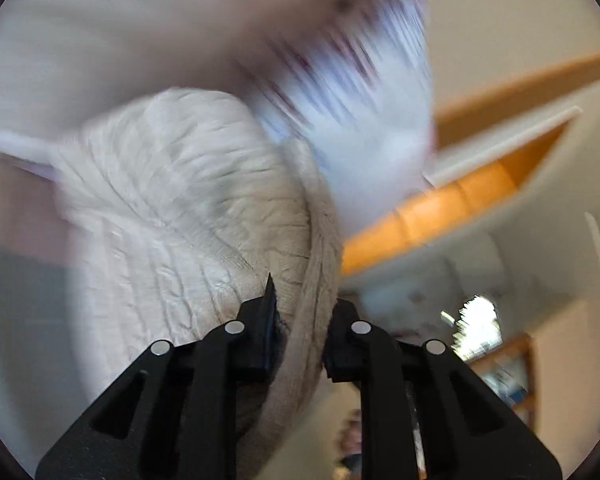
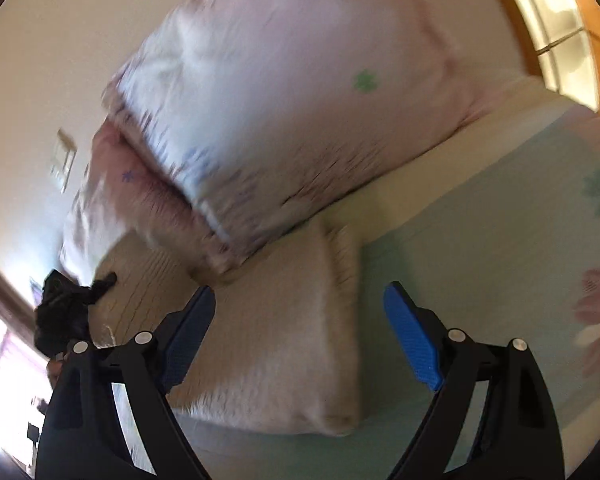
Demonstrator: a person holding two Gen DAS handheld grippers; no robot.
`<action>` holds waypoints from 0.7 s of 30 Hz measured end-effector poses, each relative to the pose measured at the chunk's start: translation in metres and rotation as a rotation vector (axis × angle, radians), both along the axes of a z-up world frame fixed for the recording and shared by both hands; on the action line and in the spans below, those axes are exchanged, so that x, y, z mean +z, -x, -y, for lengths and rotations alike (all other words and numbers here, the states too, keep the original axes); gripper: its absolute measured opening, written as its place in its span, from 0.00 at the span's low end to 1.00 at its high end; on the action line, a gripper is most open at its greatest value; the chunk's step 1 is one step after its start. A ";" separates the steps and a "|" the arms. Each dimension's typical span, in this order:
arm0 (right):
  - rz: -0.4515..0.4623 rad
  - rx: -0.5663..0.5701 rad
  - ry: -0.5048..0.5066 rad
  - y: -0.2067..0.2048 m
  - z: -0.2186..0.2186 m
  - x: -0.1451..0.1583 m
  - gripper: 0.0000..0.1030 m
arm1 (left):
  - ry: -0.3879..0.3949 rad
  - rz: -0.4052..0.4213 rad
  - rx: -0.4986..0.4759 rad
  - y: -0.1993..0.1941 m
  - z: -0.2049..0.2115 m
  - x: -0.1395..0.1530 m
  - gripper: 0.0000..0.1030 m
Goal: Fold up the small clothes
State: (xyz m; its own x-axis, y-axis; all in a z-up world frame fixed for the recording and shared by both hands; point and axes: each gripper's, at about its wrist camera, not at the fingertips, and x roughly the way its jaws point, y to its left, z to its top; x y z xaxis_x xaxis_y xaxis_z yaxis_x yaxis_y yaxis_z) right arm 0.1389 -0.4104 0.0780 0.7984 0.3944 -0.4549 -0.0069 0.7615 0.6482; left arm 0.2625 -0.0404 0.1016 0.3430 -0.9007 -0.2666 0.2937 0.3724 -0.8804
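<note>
Both views are motion-blurred, so edges and prints are smeared.

The sheet (image 2: 480,216) is pale green with large faded flower prints; its far edge is cut off by the lens rim. On it rests a pink-and-white quilt (image 2: 284,92), bulky and soft, with small flower marks; its pattern cannot be resolved.

The garment (image 2: 284,332) is a cream ribbed knit. In the right view it lies flat on the sheet, just beside the quilt, between the blue pads (image 2: 410,332) of the right gripper (image 2: 296,336). These fingers stand spread wide, touching nothing visible.

In the left view the garment (image 1: 172,208) hangs bunched, and its thick hem band runs down between the fingers. The left gripper (image 1: 300,340) is clenched on this band. Its left black pad (image 1: 266,320) is partly hidden by cloth.

A dark object (image 2: 60,312) at the left edge is unidentifiable.
</note>
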 end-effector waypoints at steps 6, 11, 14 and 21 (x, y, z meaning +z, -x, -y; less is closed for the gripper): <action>-0.103 -0.023 -0.031 -0.022 0.031 -0.011 0.86 | 0.262 -0.172 -0.206 -0.012 0.072 -0.041 0.47; -0.148 0.137 -0.064 -0.041 0.015 -0.015 0.82 | -0.137 0.029 0.070 0.021 -0.003 -0.018 0.76; -0.182 0.187 -0.033 -0.058 -0.004 -0.018 0.73 | -0.337 0.009 0.100 0.032 -0.014 -0.030 0.78; -0.231 0.078 0.085 -0.097 -0.020 -0.026 0.12 | -0.506 -0.039 0.089 0.039 0.001 -0.064 0.80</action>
State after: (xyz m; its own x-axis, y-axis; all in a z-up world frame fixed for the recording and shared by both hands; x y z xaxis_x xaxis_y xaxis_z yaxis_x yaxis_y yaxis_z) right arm 0.2354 -0.3904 0.0521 0.6382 0.4030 -0.6560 0.0735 0.8163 0.5729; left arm 0.2230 -0.0411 0.0378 0.3938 -0.6235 -0.6755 0.2119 0.7766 -0.5933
